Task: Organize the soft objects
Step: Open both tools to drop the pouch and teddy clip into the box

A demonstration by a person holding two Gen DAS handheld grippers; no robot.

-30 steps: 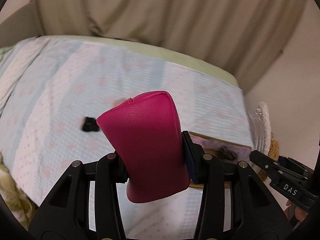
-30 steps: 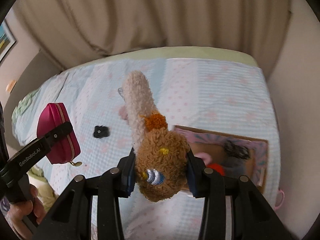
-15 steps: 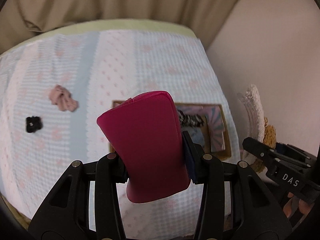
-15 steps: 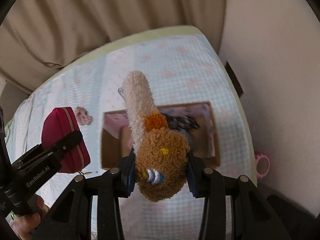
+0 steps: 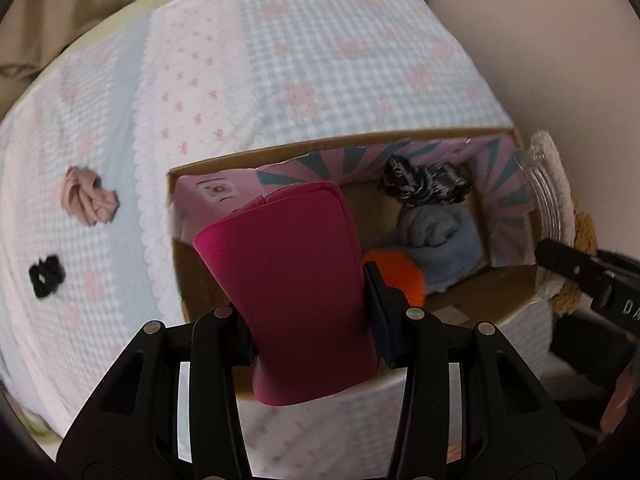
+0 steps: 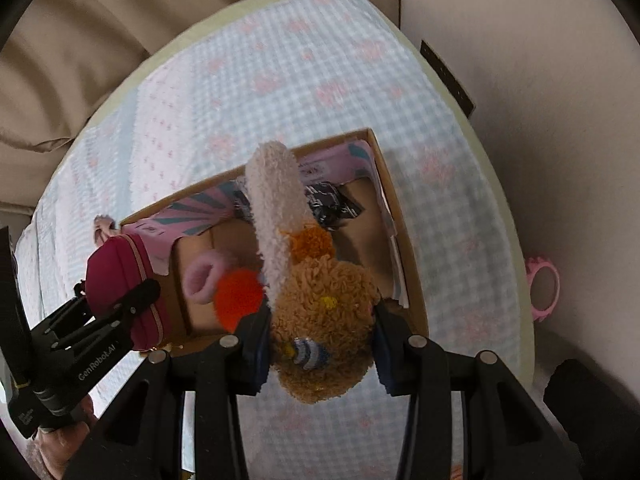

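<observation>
1. The pink pouch is clamped between the jaws of the left gripper, its long axis pointing up and away from the jaws toward the box. In the right wrist view the pouch hangs over the box's left wall.
2. The plush toy is gripped by the closed jaws of the right gripper, its pale fuzzy end reaching out over the middle of the box.
3. Both loads hang above the box, so the coming move looks like a straight lowering and release; the right gripper seems better centred over the opening.
4. Inside the box lie an orange pom-pom, a pink fuzzy ring, a blue cloth and a black patterned piece.
5. Left of the box, on the bedspread, sit a pink scrunchie and a black scrunchie.
6. The box's near floor is hidden behind both loads.
</observation>
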